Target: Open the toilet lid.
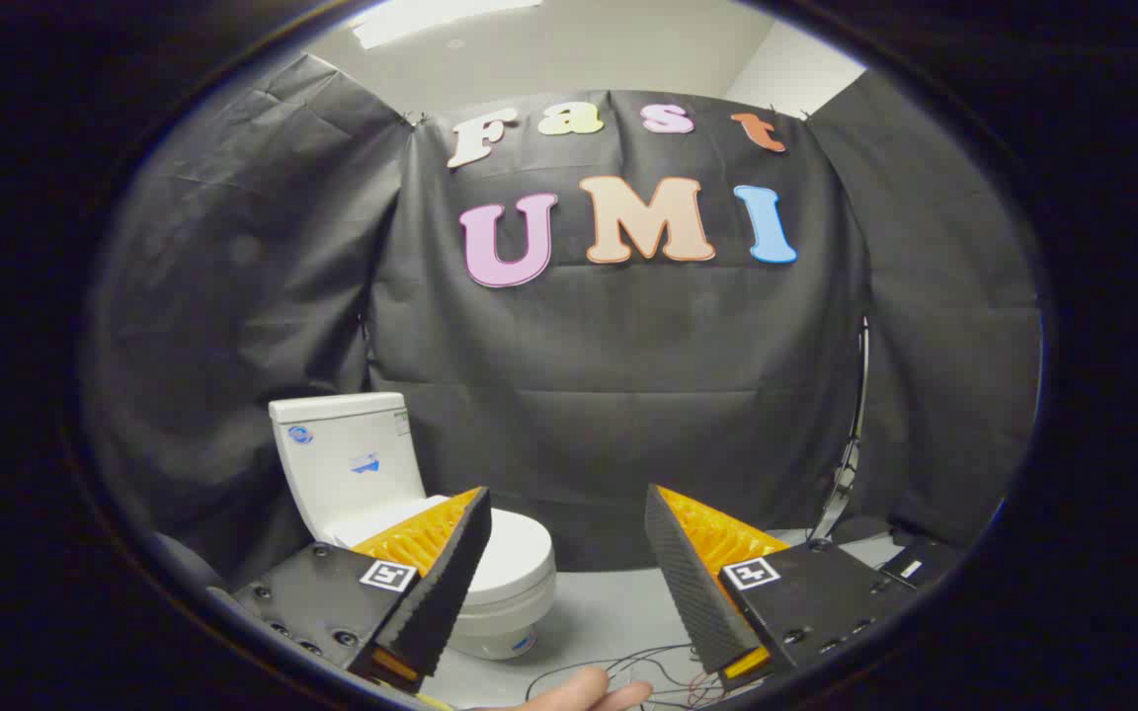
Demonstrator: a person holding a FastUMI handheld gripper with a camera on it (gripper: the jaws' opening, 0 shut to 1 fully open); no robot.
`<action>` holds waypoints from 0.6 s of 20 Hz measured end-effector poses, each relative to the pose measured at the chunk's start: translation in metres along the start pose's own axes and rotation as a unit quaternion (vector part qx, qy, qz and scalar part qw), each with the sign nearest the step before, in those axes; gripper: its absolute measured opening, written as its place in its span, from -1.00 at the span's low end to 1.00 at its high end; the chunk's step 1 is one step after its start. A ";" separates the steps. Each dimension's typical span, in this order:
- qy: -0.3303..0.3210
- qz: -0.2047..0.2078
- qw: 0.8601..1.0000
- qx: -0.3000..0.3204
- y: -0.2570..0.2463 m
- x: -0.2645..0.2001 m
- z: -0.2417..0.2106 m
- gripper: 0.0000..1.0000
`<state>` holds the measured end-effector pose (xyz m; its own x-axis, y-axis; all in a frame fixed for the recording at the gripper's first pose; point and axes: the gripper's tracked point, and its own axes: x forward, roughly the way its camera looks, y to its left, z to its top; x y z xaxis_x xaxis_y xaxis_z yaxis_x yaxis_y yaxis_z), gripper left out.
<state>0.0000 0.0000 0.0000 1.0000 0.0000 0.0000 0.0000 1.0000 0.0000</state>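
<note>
- The claw [566, 533] is held wide apart, and nothing is gripped between its two fingers.
- One toilet [401, 513] is seen beyond the fingers, partly hidden behind the left finger [441, 583]; no contact with it is made.
- The toilet is stood on the grey floor [599, 612], with its tank [347, 459] set against the black cloth wall.
- One lid [515, 553] is found on the toilet and is laid flat and closed over the bowl, forward of the tank.
- The right finger [692, 583] is placed well apart from the toilet, over bare floor.
- Loose wires [628, 671] are laid on the floor near the toilet, on the side away from the tank; their number cannot be told.
- Part of one hand [584, 694] is seen below the fingers, nearer than the toilet.
- One thin stand or cable [851, 444] is seen against the wall, far from the toilet.
- The step in hand is judged to be the approach: the lid is not yet reached and the task is barely begun.
- For the next move, the claw would need to be brought down and leftward towards the toilet, so that the front edge of the lid is caught, and the lid is then swung up towards the tank.
</note>
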 end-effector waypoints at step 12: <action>0.035 0.022 0.999 0.024 0.133 0.049 -0.070 0.95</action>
<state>0.0490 0.1327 -0.0703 0.9966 0.0458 -0.0688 -0.0425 0.9979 0.0488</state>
